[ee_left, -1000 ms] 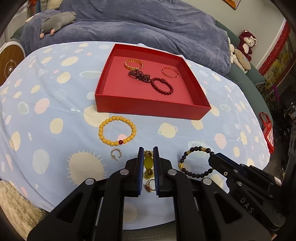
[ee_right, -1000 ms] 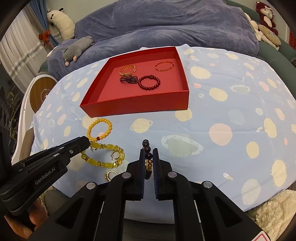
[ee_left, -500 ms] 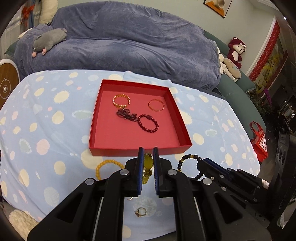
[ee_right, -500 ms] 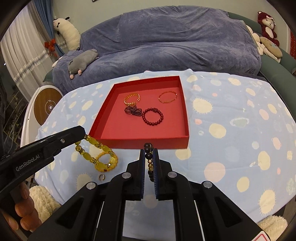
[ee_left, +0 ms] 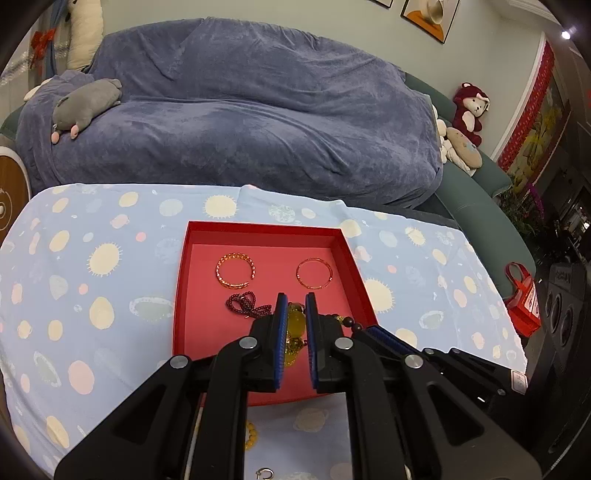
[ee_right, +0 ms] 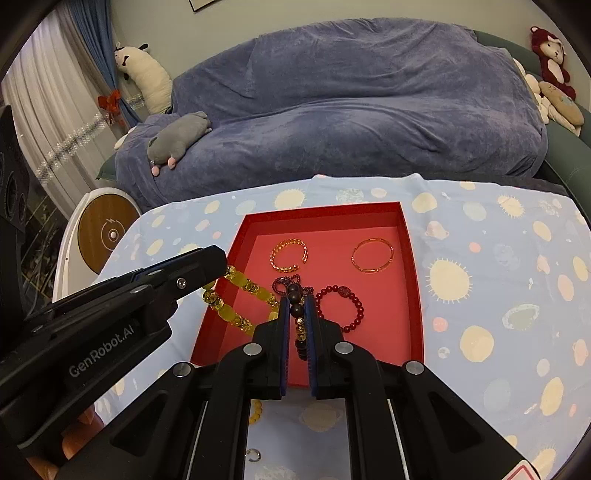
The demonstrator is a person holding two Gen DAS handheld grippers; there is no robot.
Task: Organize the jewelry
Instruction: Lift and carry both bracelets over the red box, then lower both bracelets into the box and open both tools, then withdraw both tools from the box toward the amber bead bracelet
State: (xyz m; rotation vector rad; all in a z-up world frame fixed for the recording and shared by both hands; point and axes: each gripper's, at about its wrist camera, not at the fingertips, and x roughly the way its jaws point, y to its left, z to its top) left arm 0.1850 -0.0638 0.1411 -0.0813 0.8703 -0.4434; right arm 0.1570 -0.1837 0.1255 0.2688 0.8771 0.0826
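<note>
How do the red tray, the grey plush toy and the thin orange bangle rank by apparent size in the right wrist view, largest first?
1. red tray
2. grey plush toy
3. thin orange bangle

The plush toy lies farther from the camera, on the covered sofa, so it looks smaller here than it would at the tray's distance.

Soft, even indoor light here, with one bright ceiling spot [ee_left: 565,35] flaring at the top right of the left wrist view. Daylight glows through the sheer white curtain [ee_right: 44,122] on the right wrist view. Shadows under the black gripper frames are faint and diffuse. Strong fisheye bending, dark vignette in every corner. The square red cardboard tray [ee_left: 181,295] reads sharp; the nearest black plastic looks slightly soft, no motion blur to speak of
</note>
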